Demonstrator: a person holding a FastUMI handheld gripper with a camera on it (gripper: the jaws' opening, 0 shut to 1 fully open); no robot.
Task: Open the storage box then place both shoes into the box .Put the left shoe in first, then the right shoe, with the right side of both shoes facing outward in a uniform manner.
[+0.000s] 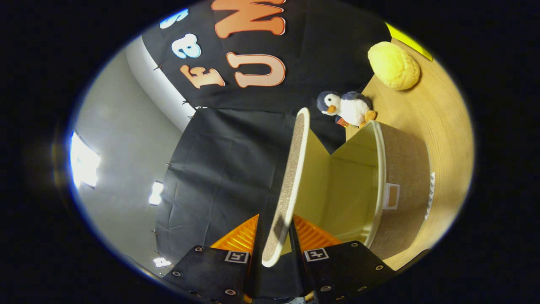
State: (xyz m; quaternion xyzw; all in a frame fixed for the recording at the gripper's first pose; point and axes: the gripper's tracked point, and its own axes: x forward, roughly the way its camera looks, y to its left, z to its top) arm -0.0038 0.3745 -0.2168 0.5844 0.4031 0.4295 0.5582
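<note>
Gripper with orange ribbed fingers pinching free edge of beige woven fabric lid, one finger on each face. Lid lifted clear of beige fabric storage box with white rim; pale yellow interior exposed. Box sits on light wooden desk. Beyond box: plush penguin at desk's edge, yellow round cushion further along.

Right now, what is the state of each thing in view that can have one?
Storage box: open, nothing visible inside.
Lid: lifted, held edge-on between the fingers.
Tongs: shut on the lid.
Penguin toy: lying on the table beyond the box.
Yellow plush: resting on the table.
</note>
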